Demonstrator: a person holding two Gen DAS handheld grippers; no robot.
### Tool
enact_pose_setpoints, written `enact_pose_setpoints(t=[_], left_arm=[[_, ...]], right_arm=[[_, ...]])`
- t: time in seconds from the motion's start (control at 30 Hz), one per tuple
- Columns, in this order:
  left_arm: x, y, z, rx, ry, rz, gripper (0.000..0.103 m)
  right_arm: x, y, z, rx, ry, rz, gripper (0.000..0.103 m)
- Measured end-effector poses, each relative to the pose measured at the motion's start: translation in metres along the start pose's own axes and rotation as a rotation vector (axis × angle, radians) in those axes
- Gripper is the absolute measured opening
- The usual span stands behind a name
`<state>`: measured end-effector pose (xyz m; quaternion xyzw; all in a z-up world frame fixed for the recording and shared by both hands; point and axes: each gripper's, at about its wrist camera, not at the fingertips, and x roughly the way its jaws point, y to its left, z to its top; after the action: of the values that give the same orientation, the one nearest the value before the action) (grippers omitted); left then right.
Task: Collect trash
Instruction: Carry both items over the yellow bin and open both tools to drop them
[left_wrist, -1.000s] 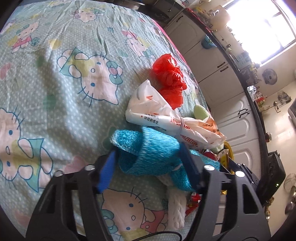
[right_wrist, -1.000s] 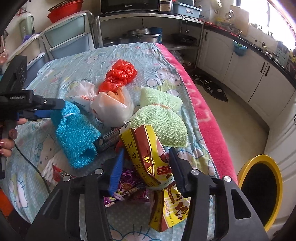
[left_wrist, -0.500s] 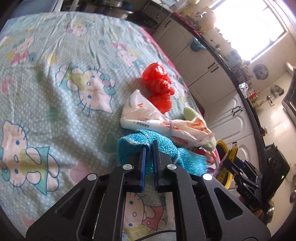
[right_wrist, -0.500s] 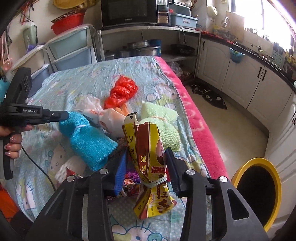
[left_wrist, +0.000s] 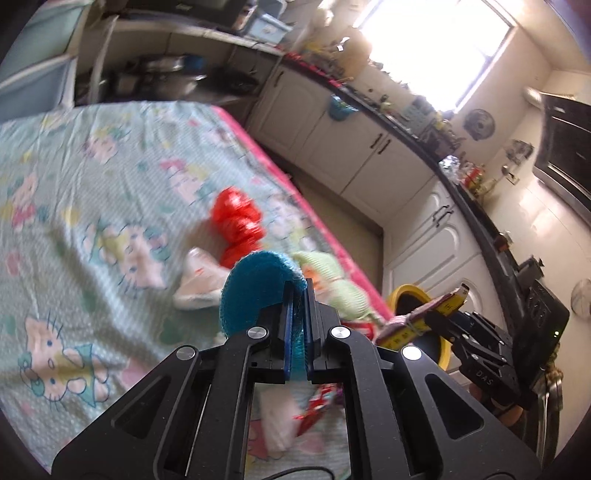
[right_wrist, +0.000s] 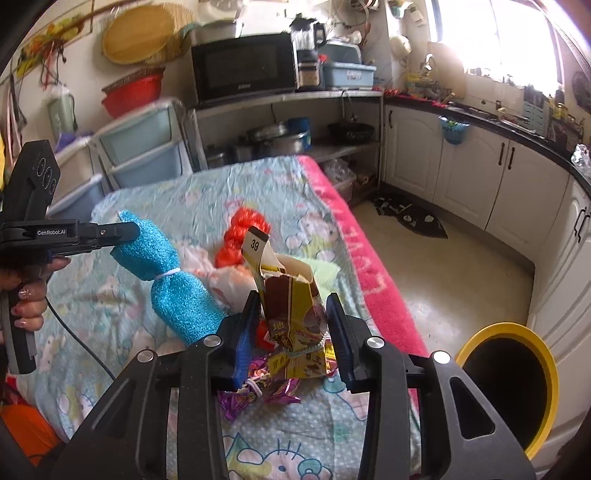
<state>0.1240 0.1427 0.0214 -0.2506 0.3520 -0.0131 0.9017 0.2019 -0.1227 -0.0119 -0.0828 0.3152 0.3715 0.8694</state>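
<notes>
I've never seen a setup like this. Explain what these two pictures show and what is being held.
No robot here: a person holds a two-finger gripper in each hand, each with a camera looking along its fingers. The left camera shows the left gripper shut on a blue mesh bundle, lifted off the bed. The right camera shows the right gripper around a yellow-brown snack wrapper; it also shows the left gripper from the side. Still on the bed lie a red plastic bag, a green mesh bundle and a purple foil wrapper. A yellow-rimmed bin stands beside the bed.
</notes>
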Motion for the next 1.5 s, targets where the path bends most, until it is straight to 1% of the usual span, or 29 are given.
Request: enact_pose_setpoints(t=[0.23,0.47,0.7,0.9,0.97,1.07,1.2,1.3,1.4,1.5], left_arm=[[0.001,-0.053,0.011,0.100,-0.013,-0.072,0.002],[0.019,-0.113,0.018,0.210,-0.010,-0.140,0.002],[0.048,-0.172,0.014,0.289,0.008,-0.221,0.002],[0.084,-0.219,0.005,0.336,0.048,-0.283,0.002],[0.099,-0.235,-0.001,0.356,0.069,-0.295,0.002],[0.122,-0.257,-0.011,0.390,0.094,-0.302,0.002],[0.153,-0.279,-0.028,0.439,0.121,-0.291,0.002],[0.176,-0.289,-0.038,0.467,0.143,-0.276,0.002],[0.197,-0.295,-0.048,0.478,0.173,-0.274,0.002],[0.211,-0.296,-0.055,0.489,0.197,-0.263,0.002]], right_arm=[[-0.039,-0.021,0.008,0.042,-0.081,-0.035,0.035],[-0.078,-0.060,0.006,0.120,-0.152,-0.111,0.035],[-0.116,-0.106,-0.011,0.215,-0.206,-0.223,0.035],[-0.143,-0.147,-0.036,0.282,-0.230,-0.357,0.035],[-0.144,-0.157,-0.041,0.302,-0.225,-0.390,0.035],[-0.145,-0.175,-0.058,0.349,-0.216,-0.429,0.035],[-0.139,-0.191,-0.076,0.403,-0.195,-0.449,0.035],[-0.130,-0.203,-0.091,0.433,-0.166,-0.469,0.035],[-0.118,-0.210,-0.093,0.454,-0.142,-0.472,0.035],[-0.109,-0.219,-0.102,0.473,-0.117,-0.480,0.035]])
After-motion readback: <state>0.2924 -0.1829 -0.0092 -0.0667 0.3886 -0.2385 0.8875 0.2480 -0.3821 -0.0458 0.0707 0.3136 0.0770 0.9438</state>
